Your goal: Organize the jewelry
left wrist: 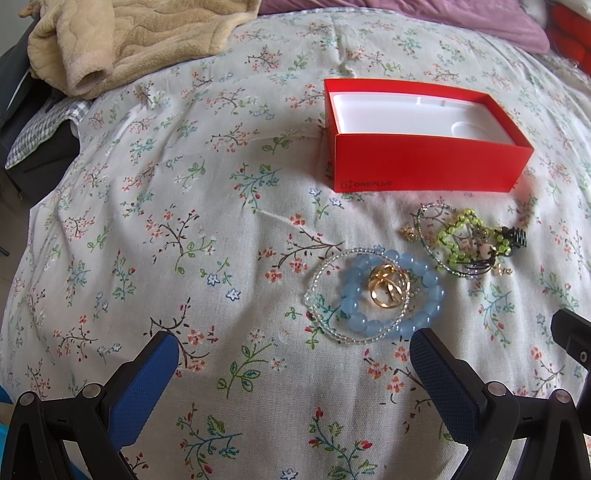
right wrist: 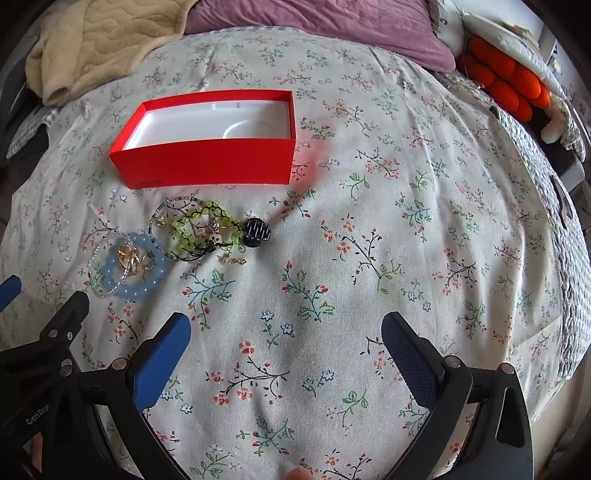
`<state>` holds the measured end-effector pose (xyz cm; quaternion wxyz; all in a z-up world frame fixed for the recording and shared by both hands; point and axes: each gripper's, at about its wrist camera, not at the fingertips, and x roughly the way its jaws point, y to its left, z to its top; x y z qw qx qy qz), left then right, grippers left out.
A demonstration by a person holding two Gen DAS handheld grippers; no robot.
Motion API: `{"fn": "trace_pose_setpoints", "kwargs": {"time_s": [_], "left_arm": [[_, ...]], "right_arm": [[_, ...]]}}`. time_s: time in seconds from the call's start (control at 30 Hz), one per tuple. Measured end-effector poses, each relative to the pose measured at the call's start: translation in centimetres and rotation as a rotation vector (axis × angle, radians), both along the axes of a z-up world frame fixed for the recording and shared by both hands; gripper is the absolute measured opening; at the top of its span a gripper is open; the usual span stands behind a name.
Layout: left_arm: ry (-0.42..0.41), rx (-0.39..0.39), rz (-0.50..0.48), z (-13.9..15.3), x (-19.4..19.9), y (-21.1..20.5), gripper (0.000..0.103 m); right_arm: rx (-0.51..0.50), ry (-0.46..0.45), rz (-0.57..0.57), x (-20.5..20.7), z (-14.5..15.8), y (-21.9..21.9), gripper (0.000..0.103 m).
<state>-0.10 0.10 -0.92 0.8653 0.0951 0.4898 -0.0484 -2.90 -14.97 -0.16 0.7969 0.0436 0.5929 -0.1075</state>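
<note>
An open red box (left wrist: 424, 162) with a bare white insert lies on the floral bedspread; it also shows in the right wrist view (right wrist: 210, 162). In front of it lie a blue bead bracelet (left wrist: 424, 321) (right wrist: 147, 288) with gold rings (left wrist: 388, 286) (right wrist: 130, 260) inside it, a clear bead strand (left wrist: 317, 280), a green bead bracelet (left wrist: 465, 236) (right wrist: 192, 225), a black hair claw (right wrist: 257, 230) and small earrings (right wrist: 232, 260). My left gripper (left wrist: 293, 341) is open just short of the blue bracelet. My right gripper (right wrist: 286, 325) is open over bare bedspread, right of the jewelry.
A beige fleece blanket (left wrist: 129, 40) lies at the far left, a purple pillow (right wrist: 332, 26) at the far middle, and an orange plush item (right wrist: 506, 85) at the far right. The bed's edge drops off at the left (left wrist: 33, 155) and at the right (right wrist: 565, 221).
</note>
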Motion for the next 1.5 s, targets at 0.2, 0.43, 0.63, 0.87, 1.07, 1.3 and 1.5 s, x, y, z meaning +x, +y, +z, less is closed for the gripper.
{"fn": "trace_pose_setpoints", "kwargs": {"time_s": [0.2,0.43,0.63,0.87,1.07,1.3,1.5], "left_arm": [[-0.038,0.018,-0.005,1.0,0.7,0.7,0.103],[0.044,-0.082,-0.018,2.0,3.4,2.9,0.103],[0.13,-0.105,-0.054,1.8,5.9,3.1,0.101],[0.206,-0.109,-0.121,-1.7,7.3,2.8,0.079],[0.255,-0.113,-0.196,-3.8,7.8,2.1,0.056],[0.225,-0.054,-0.25,-4.3,7.5,0.8,0.035],[0.198,-0.016,-0.246,-4.2,7.6,0.1,0.002]], "right_arm": [[0.035,-0.016,0.013,0.5,0.8,-0.4,0.103],[0.156,-0.001,0.005,2.3,1.1,-2.1,0.103],[0.24,0.043,-0.033,4.3,0.1,-3.9,0.103],[0.298,0.099,-0.095,5.5,-2.4,-6.5,0.091],[0.293,0.117,-0.097,6.1,-3.6,-6.9,0.08],[0.319,0.128,-0.09,6.6,-4.7,-6.1,0.073],[0.311,0.124,-0.073,7.2,-5.0,-4.8,0.065]]}}
